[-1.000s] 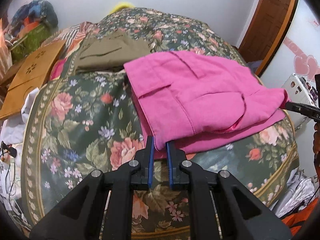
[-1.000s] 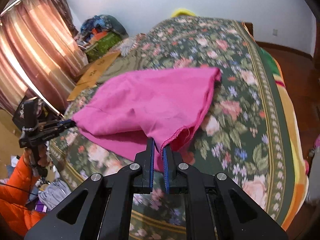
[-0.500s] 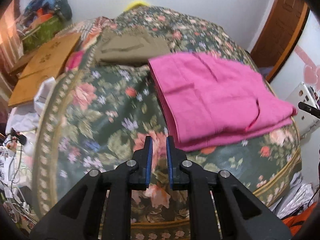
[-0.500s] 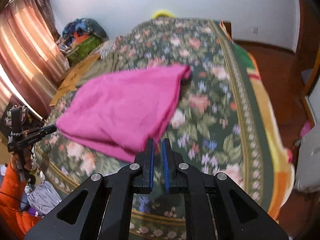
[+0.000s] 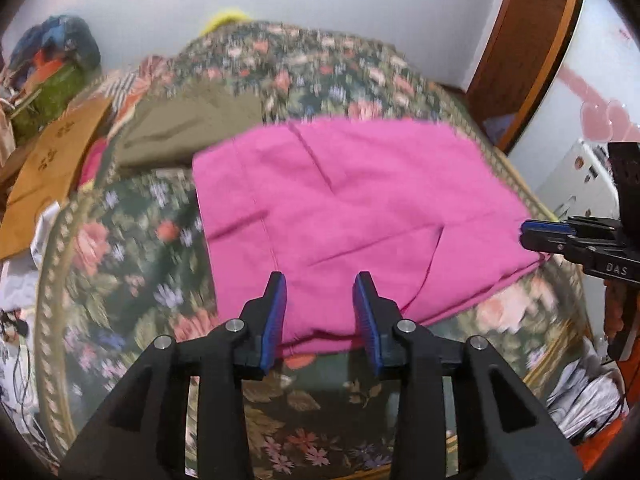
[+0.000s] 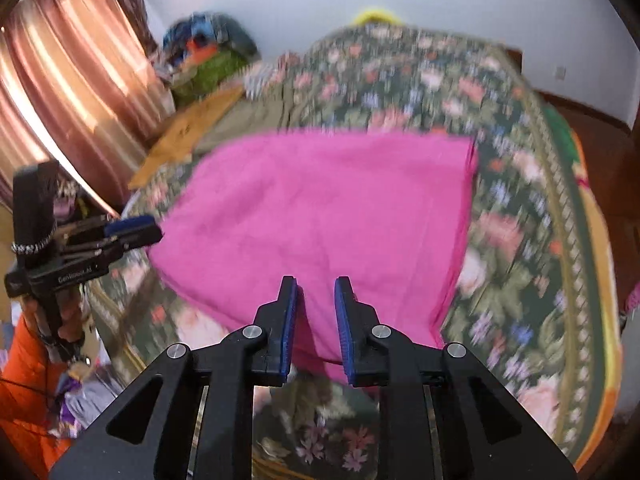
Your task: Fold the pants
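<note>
The pink pants (image 5: pixel 352 208) lie folded in a flat rectangle on the floral bedspread (image 5: pixel 120 256); they also show in the right wrist view (image 6: pixel 320 216). My left gripper (image 5: pixel 320 300) is open and empty, its jaws apart just above the near edge of the pants. My right gripper (image 6: pixel 316 304) is open and empty over the near edge of the pants. Each gripper shows in the other's view, the right one (image 5: pixel 560 236) at the pants' right corner and the left one (image 6: pixel 120 232) at their left corner.
A folded olive garment (image 5: pixel 188 128) lies behind the pants. A brown cardboard sheet (image 5: pixel 52 160) and a pile of clothes (image 5: pixel 48 72) sit at the far left. A wooden door (image 5: pixel 532 40) is at the right, a curtain (image 6: pixel 60 100) at the left.
Both grippers have let go of the pink pants and opened. The pants have dropped flat into a folded rectangle. Both grippers have moved back over the near edge.
</note>
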Tool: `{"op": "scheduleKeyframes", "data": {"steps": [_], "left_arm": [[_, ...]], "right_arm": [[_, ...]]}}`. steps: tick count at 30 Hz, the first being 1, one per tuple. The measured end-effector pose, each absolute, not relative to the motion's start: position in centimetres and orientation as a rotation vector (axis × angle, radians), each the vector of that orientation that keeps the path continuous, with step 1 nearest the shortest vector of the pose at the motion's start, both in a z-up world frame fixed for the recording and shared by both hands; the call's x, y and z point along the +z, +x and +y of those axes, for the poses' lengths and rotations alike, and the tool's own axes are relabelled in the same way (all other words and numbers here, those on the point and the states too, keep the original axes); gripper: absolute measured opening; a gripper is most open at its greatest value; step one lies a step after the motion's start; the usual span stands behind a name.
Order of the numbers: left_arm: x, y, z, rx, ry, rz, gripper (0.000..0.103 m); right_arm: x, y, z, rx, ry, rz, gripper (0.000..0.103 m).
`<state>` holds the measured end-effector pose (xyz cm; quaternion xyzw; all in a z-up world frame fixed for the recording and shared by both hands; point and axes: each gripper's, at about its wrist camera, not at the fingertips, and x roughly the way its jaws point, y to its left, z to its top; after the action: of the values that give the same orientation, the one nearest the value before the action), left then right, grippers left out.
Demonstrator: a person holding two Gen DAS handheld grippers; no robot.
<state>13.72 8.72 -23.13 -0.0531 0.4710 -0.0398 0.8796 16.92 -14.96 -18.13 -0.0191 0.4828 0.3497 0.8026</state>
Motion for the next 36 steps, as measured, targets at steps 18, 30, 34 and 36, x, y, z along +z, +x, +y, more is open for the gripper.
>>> {"op": "scheduleKeyframes", "data": {"steps": [18,30,34,36], "left_arm": [[-18.9,15.4,15.6,0.089,-0.175,0.890,0.052],[-22.4,26.2,19.2,0.193,-0.162,0.917,0.051],[-24.2,27.6,19.7,0.144,-0.215,0.945,0.051],[-25.3,28.2,19.7,0.141,-0.216,0.968,0.052]], "right_arm": [[-14.3,19.6,-21.5,0.602,0.012,0.967,0.040],[-15.3,30.1,-19.5,0.544,0.028,0.957,0.044],[-17.5,32.9,-18.8,0.546,0.076,1.011,0.044],[-18.3,33.7,-18.2,0.539,0.062,1.029,0.044]]}}
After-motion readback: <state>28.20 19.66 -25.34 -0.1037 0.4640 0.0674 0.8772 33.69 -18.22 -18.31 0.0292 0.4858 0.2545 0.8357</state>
